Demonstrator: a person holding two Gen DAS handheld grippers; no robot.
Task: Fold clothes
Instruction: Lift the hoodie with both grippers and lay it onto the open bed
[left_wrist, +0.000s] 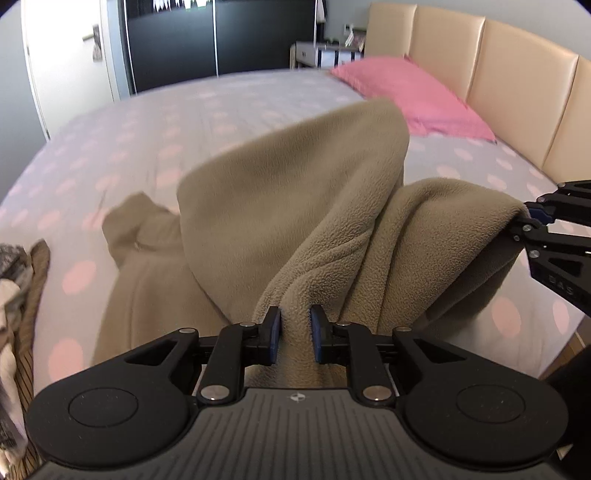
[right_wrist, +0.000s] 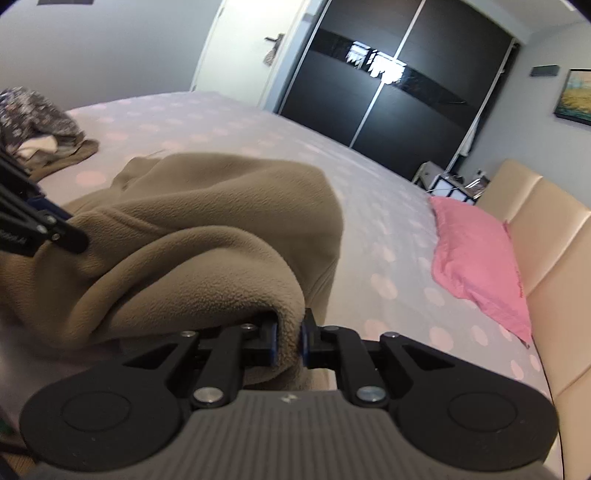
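Note:
A tan fleece garment (left_wrist: 288, 206) hangs lifted over the bed, bunched in thick folds; its lower part trails onto the bedspread. My left gripper (left_wrist: 294, 334) is shut on one edge of the fleece. My right gripper (right_wrist: 288, 341) is shut on another edge of the same fleece (right_wrist: 207, 236). The right gripper also shows in the left wrist view (left_wrist: 532, 221) at the right, clamped on the cloth. The left gripper shows in the right wrist view (right_wrist: 55, 225) at the left. The two grippers hold the fleece up side by side.
The bed (left_wrist: 155, 122) has a pale bedspread with pink dots. A pink pillow (left_wrist: 410, 96) lies by the beige headboard (left_wrist: 517, 85). A pile of other clothes (right_wrist: 40, 125) sits at the bed's left edge. A dark wardrobe (right_wrist: 388, 107) and white door stand beyond.

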